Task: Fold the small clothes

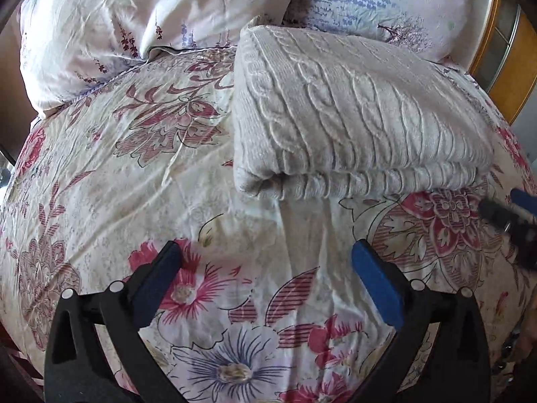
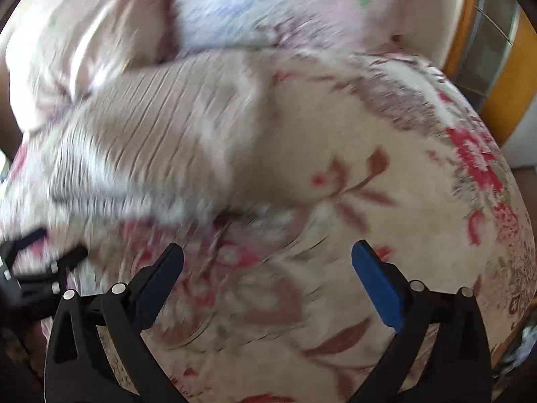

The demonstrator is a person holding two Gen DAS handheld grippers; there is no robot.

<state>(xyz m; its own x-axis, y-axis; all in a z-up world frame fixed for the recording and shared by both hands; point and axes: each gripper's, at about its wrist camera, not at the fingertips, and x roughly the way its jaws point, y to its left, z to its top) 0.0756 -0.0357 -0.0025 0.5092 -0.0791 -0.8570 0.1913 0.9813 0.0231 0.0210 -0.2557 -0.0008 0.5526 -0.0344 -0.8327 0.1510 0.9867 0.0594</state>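
Knitwear first: I count one folded cable-knit sweater, cream-white, lying on the floral bedspread ahead of my left fingers and a little toward their right side, well apart from the tips. Its rolled fold edge faces me. My left gripper has its two fingers spread wide with nothing between them, only bedspread showing in the gap. Beyond the sweater I count two pillows, side by side at the far end of the bed.

My right gripper also has its two fingers wide apart and empty. That view is heavily blurred; I can make out the sweater as a pale ribbed mass ahead and to the left of those fingers, and the bedspread beneath. Each camera catches the other gripper at its edge, near the sweater's near corner.
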